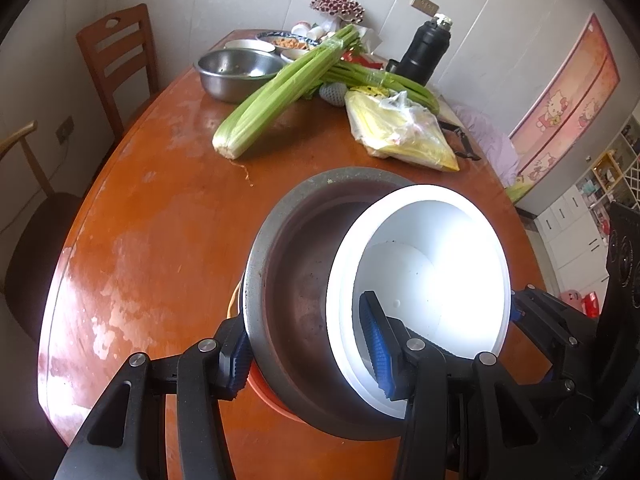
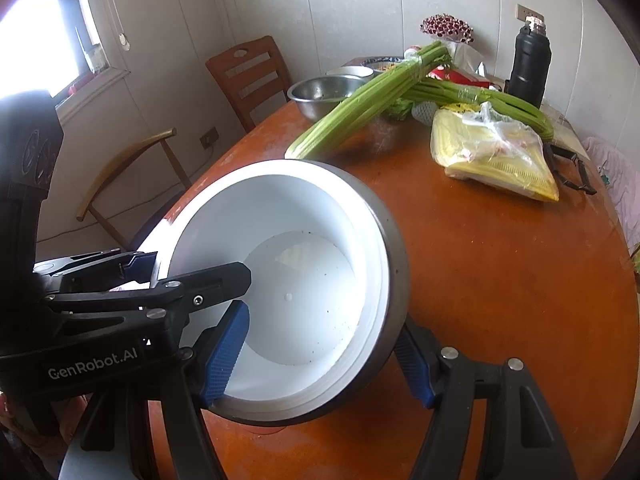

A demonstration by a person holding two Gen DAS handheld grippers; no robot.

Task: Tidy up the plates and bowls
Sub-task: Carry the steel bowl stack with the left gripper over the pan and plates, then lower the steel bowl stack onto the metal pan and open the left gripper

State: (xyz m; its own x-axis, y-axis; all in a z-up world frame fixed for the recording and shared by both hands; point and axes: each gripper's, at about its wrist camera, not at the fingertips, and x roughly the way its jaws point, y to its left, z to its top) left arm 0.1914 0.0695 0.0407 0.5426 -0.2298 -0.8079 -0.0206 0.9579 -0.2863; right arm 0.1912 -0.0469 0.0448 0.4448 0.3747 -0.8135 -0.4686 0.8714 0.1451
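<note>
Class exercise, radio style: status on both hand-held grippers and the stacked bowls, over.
Left hand-held gripper clamped on steel bowl wall. Right hand-held gripper clamped across white bowl and steel rim. White bowl sits tilted inside steel. Celery lies beyond on table, apart.

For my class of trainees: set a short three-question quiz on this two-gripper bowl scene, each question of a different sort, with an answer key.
1. True or false: the white bowl sits inside the metal bowl.
2. Multiple choice: what lies nearest behind the held bowls on the table? A) celery B) black flask C) wooden chair
3. Fill in: the left gripper has one finger outside the metal bowl and the other inside the ______ bowl.

Key
1. True.
2. A.
3. White. The right gripper spans both bowls too, one finger inside the white one, one outside the metal.
</note>
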